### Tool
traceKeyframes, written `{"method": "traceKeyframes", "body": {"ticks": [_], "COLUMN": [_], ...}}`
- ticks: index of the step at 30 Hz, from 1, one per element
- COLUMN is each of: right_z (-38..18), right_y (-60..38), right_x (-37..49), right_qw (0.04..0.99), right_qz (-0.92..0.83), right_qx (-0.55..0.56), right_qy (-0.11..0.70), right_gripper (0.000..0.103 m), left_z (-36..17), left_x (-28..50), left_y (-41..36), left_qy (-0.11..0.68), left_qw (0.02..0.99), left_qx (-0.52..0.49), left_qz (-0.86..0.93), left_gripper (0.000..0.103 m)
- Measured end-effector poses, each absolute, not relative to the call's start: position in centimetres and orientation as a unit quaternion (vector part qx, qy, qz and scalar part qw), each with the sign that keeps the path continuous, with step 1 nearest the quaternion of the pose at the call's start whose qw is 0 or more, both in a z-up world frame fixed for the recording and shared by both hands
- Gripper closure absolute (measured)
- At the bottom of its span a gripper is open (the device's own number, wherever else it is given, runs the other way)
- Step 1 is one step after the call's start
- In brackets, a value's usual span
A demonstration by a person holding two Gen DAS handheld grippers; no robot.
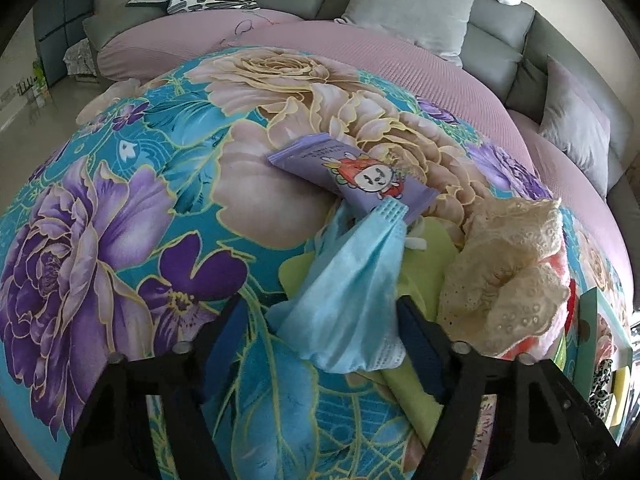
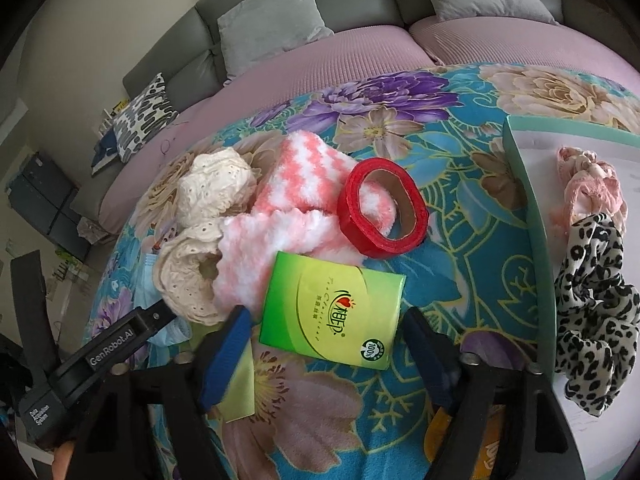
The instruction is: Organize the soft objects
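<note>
Two grippers: both low over a floral blanket (image 1: 120, 184) on a pink-covered sofa.
Left gripper (image 1: 320, 316): jaws apart, straddling a light blue face mask (image 1: 344, 276); whether the pads press on it cannot be told.
Face mask: crumpled, pleated, with white edging at its near end, lying partly on a yellow-green cloth (image 1: 424, 256).
Purple packet (image 1: 356, 172): cartoon figure printed on it, just beyond the mask.
Right gripper (image 2: 326, 332): jaws apart around a green tissue pack (image 2: 332, 312), pads clear of it.
Tissue pack: flat, glossy, lying against a pink-and-white fluffy sock (image 2: 280, 236).
Red tape roll (image 2: 382, 208): resting on the sock.
Cream lace scrunchies (image 2: 200, 216): left of the sock.
Tray (image 2: 532, 208): at right, holding a pink scrunchie (image 2: 592, 188) and a leopard-print scrunchie (image 2: 596, 312).
</note>
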State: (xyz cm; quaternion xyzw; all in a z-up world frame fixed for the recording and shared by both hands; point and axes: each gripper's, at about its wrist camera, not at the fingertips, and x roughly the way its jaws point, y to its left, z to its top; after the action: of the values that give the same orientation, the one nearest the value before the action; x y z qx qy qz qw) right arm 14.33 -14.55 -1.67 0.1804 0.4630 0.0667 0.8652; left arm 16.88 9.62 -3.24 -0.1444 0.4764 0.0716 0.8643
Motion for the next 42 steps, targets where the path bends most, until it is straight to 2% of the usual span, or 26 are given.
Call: {"method": "traceKeyframes", "body": {"ticks": [1,2,4,7,9,26,42], "right_z": [-1.7,-1.6,-1.6,-1.7,-1.6,-0.3,1.4], "right_y": [-14.6,-14.5,-14.6,-14.6,-14.7,-15.6,-16.5], "right_x": [14.3,14.3,14.3,14.3,14.3,13.6,12.7], "right_qw": [0.865,0.865,0.864,0.864,0.863,0.872,0.884], "right_qz": [0.067,0.068,0.070,0.072,0.073,0.087,0.093], "right_qx": [0.180,0.181,0.182,0.185,0.187,0.200,0.204], "right_qy": [0.463,0.463,0.464,0.464,0.463,0.438,0.410], "right_gripper": [0.033,0.033,0.033,0.033,0.033,0.033,0.034], "left_z": [-3.2,-3.2,-3.2,-3.1,-3.0,1.7,4.5], "left_x": [16.9,16.9,16.9,16.8,16.8,14.9,13.7], "left_y": [9.6,9.4,9.3,9.4,9.4,9.5,9.0], "left_qy": [0.477,0.477,0.476,0.473,0.471,0.383,0.342], "left_qw": [0.864,0.865,0.865,0.866,0.867,0.910,0.928], "left_qx": [-0.145,-0.146,-0.147,-0.155,-0.156,-0.147,-0.141], "left_qz": [0.067,0.062,0.057,0.052,0.048,0.059,0.052], "left_gripper": [0.048,0.051,0.068,0.082,0.085,0.088,0.088]}}
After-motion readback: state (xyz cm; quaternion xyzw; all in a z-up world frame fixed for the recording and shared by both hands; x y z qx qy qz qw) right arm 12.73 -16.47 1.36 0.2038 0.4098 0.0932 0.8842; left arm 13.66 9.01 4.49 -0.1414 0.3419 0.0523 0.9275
